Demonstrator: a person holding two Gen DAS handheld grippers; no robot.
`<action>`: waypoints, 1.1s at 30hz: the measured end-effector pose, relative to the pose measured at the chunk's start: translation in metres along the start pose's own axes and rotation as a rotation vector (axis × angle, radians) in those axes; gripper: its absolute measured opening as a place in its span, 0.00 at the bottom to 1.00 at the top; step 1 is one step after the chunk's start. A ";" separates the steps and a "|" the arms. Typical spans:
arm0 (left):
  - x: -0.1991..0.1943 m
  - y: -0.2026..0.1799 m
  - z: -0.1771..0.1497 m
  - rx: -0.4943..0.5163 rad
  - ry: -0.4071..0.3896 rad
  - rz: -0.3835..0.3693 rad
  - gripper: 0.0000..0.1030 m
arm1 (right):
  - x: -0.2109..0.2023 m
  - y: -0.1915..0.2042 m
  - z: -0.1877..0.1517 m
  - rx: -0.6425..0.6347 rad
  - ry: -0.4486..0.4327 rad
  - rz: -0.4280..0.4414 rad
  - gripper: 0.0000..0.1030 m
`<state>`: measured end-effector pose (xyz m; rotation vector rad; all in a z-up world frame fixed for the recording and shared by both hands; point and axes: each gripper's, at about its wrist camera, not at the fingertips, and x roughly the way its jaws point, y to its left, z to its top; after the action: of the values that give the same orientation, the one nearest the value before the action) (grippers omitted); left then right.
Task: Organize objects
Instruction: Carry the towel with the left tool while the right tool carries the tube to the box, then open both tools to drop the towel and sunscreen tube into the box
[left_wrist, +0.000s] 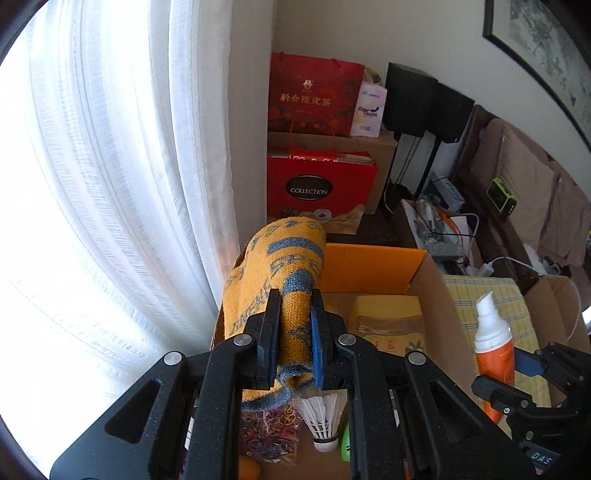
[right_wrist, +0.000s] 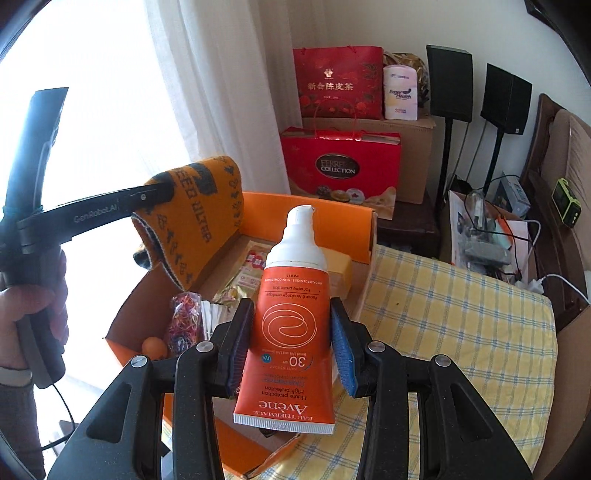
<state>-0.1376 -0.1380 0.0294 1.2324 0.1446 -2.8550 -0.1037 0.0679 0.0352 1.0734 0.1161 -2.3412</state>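
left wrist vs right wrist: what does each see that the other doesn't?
Left wrist only: the framed picture on the wall.
Right wrist only: the hand on the left gripper's handle and the tube's printed label.
Both: left gripper shut on the orange knit cloth, right gripper shut on the sunscreen tube, the open cardboard box, the red gift bags.

The box (right_wrist: 236, 266) sits left of the checked cloth (right_wrist: 461, 314), beside the curtain (right_wrist: 207, 110). In it lie a shuttlecock (left_wrist: 325, 421), rubber bands (right_wrist: 183, 325) and packets (right_wrist: 243, 280). Behind it stand gift bags (right_wrist: 340, 170), speakers (right_wrist: 448, 83) further right.
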 end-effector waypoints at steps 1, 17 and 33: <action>0.005 0.000 -0.003 0.004 0.006 0.010 0.12 | 0.003 0.001 0.000 -0.002 0.004 0.004 0.40; 0.039 -0.011 -0.024 -0.120 0.119 -0.158 0.69 | 0.019 0.009 -0.011 0.005 0.051 0.053 0.40; -0.011 0.036 -0.045 -0.123 0.040 -0.107 0.97 | 0.052 0.047 -0.022 0.036 0.102 0.169 0.40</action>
<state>-0.0954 -0.1702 0.0044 1.2958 0.3931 -2.8598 -0.0920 0.0117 -0.0098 1.1734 0.0198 -2.1464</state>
